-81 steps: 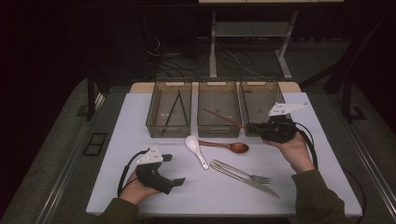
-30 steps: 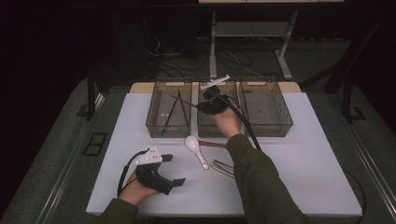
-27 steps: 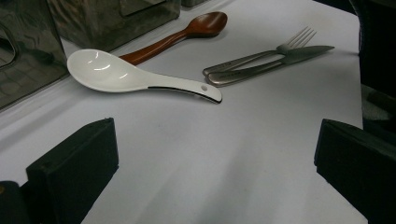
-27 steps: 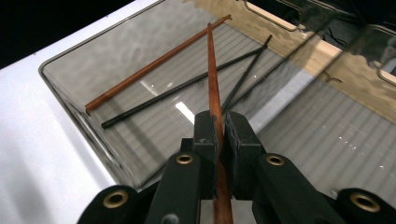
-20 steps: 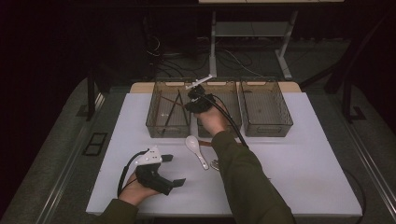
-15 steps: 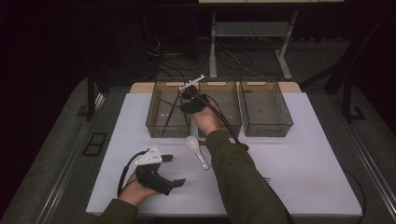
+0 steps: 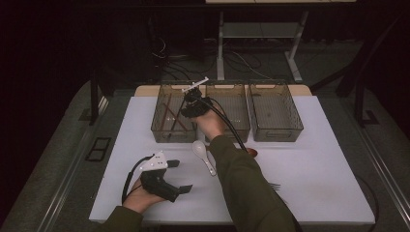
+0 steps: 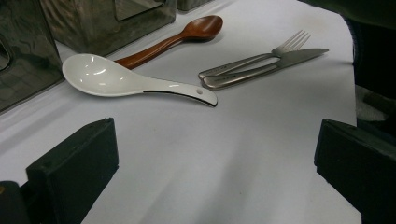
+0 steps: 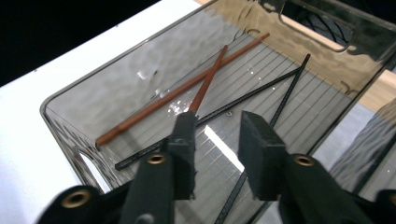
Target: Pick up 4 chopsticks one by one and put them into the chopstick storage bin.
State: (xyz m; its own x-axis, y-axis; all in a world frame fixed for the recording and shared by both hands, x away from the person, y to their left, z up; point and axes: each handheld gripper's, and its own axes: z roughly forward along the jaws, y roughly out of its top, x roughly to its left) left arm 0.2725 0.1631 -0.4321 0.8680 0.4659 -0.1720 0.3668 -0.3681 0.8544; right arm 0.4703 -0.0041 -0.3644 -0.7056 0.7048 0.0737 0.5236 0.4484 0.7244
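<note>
Dim bin (image 9: 93, 100) — brown chopstick's (image 9: 205, 86) end perhaps behind right claw (image 9: 217, 156)

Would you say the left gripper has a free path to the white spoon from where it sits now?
Probably yes. The left gripper rests on the table with its jaws open, facing the white spoon. Bare tabletop lies between them. The right arm's sleeve runs close beside that path but does not cross it.

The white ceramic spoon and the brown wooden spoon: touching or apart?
Cannot tell. In the left gripper view the white ceramic spoon overlaps the brown wooden spoon; contact is hidden.
</note>
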